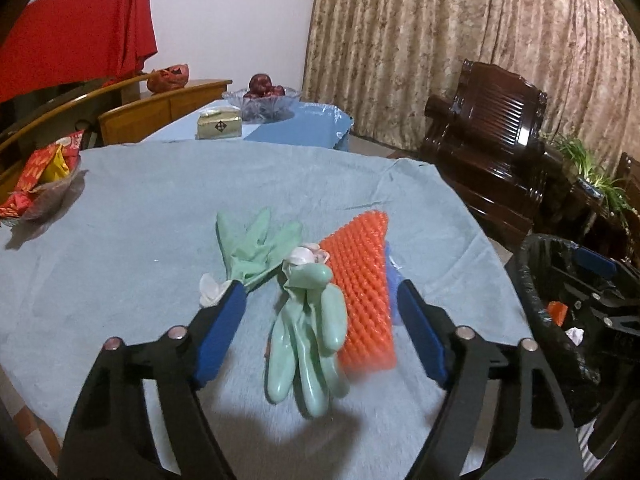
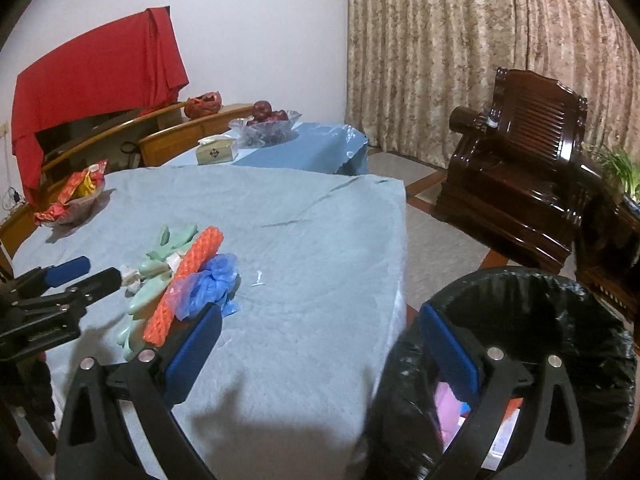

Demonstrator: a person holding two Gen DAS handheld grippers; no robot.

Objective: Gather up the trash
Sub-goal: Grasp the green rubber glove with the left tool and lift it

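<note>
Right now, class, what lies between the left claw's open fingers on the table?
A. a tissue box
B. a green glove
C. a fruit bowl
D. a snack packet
B: the green glove lies on the table between the left claw's open blue fingers, beside the orange mesh.

2 wrist fisheyes, low over the table, sharing trash pile, curtain side.
</note>
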